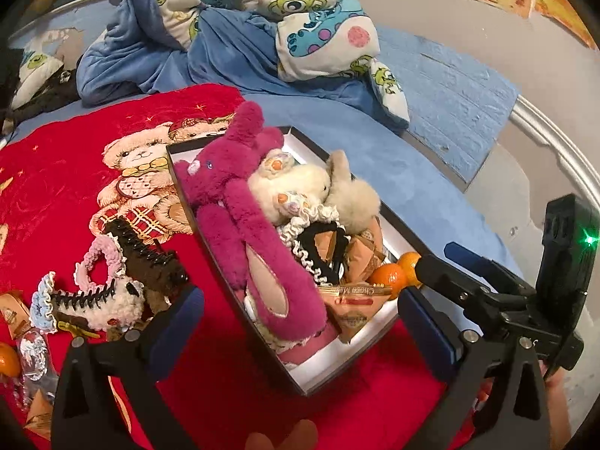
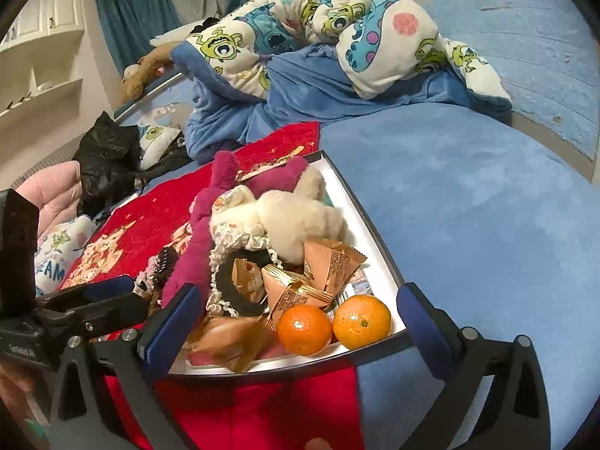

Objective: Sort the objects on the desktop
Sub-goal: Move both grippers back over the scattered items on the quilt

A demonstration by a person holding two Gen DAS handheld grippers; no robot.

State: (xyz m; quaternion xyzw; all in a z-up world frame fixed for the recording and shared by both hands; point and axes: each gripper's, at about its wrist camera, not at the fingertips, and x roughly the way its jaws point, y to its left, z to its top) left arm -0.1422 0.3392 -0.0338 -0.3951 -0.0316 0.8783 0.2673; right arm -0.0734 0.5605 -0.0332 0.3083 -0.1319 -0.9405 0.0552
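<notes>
A dark-rimmed box with a white inside (image 1: 180,187) lies on the red blanket. It holds a magenta plush rabbit (image 1: 232,202), a cream plush (image 2: 288,213), a black lace scrunchie (image 2: 232,285), snack packets (image 2: 330,262) and two tangerines (image 2: 303,328) (image 2: 362,320). My left gripper (image 1: 300,318) is open, its fingers spread either side of the box's near end and touching nothing. My right gripper (image 2: 298,318) is open too, over the corner with the tangerines. Left of the box lie hair clips and scrunchies (image 1: 112,273), another tangerine (image 1: 7,362) and more packets (image 1: 37,412).
The red teddy-bear blanket (image 1: 75,168) covers part of a blue bed (image 2: 468,206). A rumpled monster-print quilt (image 1: 262,0) is heaped behind the box. A black bag (image 2: 105,157) and white shelves (image 2: 37,56) are at the far left, and a wall runs along the right.
</notes>
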